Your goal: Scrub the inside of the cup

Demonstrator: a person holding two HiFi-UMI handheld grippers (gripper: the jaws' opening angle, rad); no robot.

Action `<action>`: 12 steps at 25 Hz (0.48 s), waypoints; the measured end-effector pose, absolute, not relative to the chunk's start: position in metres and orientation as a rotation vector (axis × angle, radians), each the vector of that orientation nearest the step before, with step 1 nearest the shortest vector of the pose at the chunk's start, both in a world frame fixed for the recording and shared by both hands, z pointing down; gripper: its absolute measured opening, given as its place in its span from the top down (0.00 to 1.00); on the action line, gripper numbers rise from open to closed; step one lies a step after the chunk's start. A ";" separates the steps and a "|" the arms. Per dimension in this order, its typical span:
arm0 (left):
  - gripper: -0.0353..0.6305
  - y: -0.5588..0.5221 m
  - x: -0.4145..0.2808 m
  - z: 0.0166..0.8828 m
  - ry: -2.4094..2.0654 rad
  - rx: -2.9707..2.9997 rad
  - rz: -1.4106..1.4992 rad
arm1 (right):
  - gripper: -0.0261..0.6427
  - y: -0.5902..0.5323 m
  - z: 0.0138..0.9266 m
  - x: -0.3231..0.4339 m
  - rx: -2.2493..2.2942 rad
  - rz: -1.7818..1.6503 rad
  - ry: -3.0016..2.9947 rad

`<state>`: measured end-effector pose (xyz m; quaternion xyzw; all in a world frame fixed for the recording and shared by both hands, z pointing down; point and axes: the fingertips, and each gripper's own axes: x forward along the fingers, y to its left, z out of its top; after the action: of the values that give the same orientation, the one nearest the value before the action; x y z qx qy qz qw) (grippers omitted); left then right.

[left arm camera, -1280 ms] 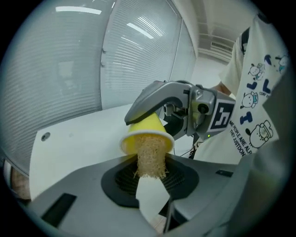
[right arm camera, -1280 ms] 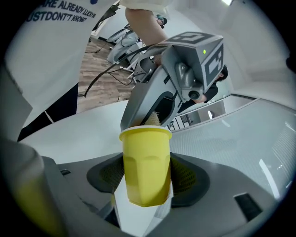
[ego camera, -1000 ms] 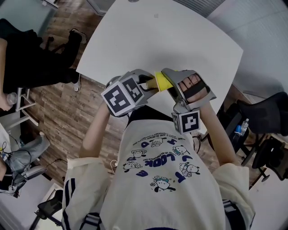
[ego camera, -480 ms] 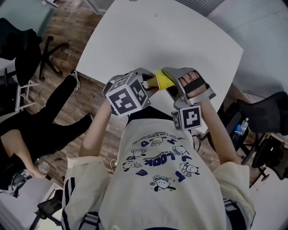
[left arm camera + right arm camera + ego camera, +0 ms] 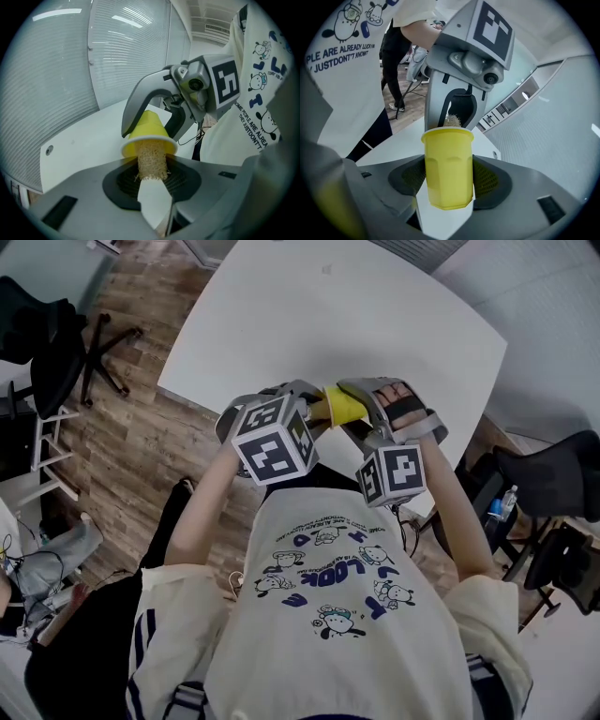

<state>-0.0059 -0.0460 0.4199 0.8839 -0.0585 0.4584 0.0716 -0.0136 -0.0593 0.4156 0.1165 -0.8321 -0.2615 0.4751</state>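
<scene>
Grips the yellow cup [image 5: 448, 164] across its sides in the right gripper [image 5: 449, 180], over the near edge of the white table [image 5: 328, 324]. Pinches a tan scrubber [image 5: 151, 157] in the left gripper [image 5: 153, 185] — tip pushed into the cup's mouth.

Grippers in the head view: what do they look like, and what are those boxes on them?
Both the left gripper and the right gripper are smooth grey shells with curved jaws and dark ribbed pads. Each carries a cube printed with black-and-white square markers. The person wears a cream short-sleeved shirt with dark stripes on the sleeves.
</scene>
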 end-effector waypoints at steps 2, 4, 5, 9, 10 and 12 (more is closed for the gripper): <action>0.76 -0.047 -0.006 0.420 -0.173 2.678 1.405 | 0.53 -0.060 0.417 -0.013 0.272 -0.597 -2.047; 0.76 -0.049 -0.005 0.420 -0.177 2.708 1.445 | 0.53 -0.060 0.416 -0.013 0.259 -0.563 -2.057; 0.76 -0.049 -0.004 0.420 -0.180 2.721 1.469 | 0.53 -0.059 0.416 -0.012 0.251 -0.541 -2.064; 0.76 -0.052 -0.002 0.418 -0.193 2.771 1.556 | 0.53 -0.057 0.415 -0.011 0.238 -0.414 -2.125; 0.76 -0.052 -0.002 0.418 -0.196 2.785 1.571 | 0.53 -0.056 0.415 -0.011 0.240 -0.378 -2.142; 0.76 -0.053 -0.001 0.418 -0.201 2.809 1.605 | 0.53 -0.056 0.415 -0.011 0.239 -0.302 -2.175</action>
<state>-0.0012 -0.0534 0.4180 0.8655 -0.0618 0.4946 -0.0498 -0.0109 -0.0555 0.4146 0.0966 -0.8796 -0.1221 0.4495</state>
